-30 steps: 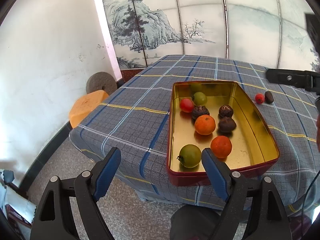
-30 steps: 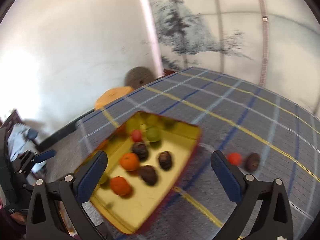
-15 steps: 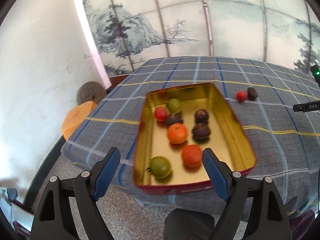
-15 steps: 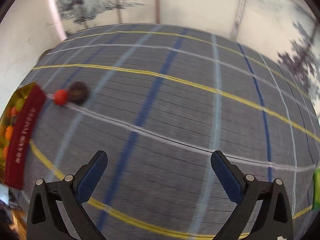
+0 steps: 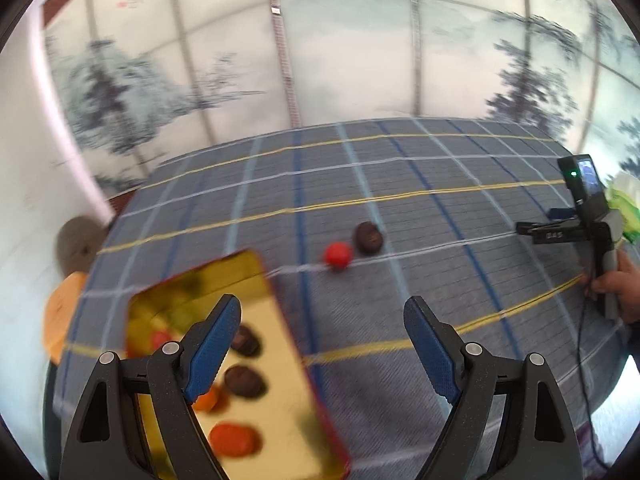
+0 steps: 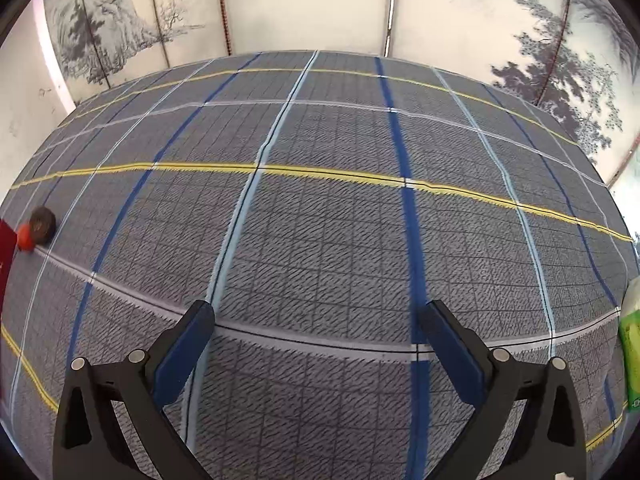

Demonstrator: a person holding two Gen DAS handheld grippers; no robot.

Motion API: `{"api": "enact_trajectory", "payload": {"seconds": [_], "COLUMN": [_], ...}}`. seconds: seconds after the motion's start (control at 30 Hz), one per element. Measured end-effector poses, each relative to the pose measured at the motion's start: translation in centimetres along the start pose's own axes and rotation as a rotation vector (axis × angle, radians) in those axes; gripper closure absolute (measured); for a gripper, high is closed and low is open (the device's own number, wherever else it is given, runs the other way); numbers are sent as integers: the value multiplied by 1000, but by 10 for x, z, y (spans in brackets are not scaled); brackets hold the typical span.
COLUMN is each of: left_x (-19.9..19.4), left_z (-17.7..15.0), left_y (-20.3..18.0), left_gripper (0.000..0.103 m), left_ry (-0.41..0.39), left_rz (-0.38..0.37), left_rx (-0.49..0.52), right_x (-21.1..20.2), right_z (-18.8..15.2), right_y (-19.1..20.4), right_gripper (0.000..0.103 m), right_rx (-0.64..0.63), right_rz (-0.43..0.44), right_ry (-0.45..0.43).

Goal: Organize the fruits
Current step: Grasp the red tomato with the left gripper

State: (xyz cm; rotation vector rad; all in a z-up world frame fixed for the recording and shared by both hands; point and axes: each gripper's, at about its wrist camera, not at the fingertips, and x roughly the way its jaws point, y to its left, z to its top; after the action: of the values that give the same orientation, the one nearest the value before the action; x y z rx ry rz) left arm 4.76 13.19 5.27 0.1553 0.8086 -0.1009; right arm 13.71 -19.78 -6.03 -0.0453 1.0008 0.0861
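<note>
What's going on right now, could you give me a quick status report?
Both hand-held grippers open, empty: left, right. Red fruit and dark fruit side by side on the cloth, outside the gold tin. Nothing in the way.

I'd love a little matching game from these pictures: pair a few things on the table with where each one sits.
Things:
1. red fruit
2. dark fruit
3. orange fruit
4. green packet

Places:
A. inside the gold tin
B. at the cloth's right edge
C. on the cloth, nearer the tin
D. on the cloth, beside the red one, farther from the tin

Pairs: 1-C, 2-D, 3-A, 4-B
</note>
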Motion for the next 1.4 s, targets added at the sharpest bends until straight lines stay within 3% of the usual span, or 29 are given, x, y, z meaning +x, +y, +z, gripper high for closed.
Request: {"api": "enact_trajectory", "payload": {"seconds": [0.13, 0.23, 0.37, 0.5, 0.67, 0.73, 0.93, 1.0, 1.3, 1.4], "left_x": [46, 81, 117, 146, 172, 178, 163, 144, 56, 40], "left_z": [31, 42, 52, 53, 48, 46, 36, 32, 11, 5], "left_y": [-13, -18, -14, -10, -7, -6, -7, -15, -39, -41], "left_gripper": [19, 20, 25, 43, 50, 72, 72, 72, 72, 72], "left_ry": [65, 132, 196, 264, 326, 340, 321, 281, 136, 123], "left_rz": [-102, -125, -165, -158, -169, -187, -132, -57, 5, 13], "left_rx": [127, 207, 217, 260, 283, 266, 120, 95, -24, -49], "right_x": [2, 2, 4, 3, 2, 2, 2, 2, 2, 2], "right_z": [0, 0, -1, -1, -2, -2, -1, -1, -3, -4], "right_y": [2, 2, 2, 4, 8, 8, 9, 8, 10, 10], "right_gripper": [0, 0, 0, 0, 0, 0, 0, 0, 0, 0], "right_rx": [4, 7, 11, 0, -16, -18, -15, -14, 1, 2], "right_rz": [-2, -3, -7, -1, 6, 8, 10, 9, -2, -2], "right_ry": [-8, -11, -19, -23, -27, -28, -25, -25, -29, -29]}}
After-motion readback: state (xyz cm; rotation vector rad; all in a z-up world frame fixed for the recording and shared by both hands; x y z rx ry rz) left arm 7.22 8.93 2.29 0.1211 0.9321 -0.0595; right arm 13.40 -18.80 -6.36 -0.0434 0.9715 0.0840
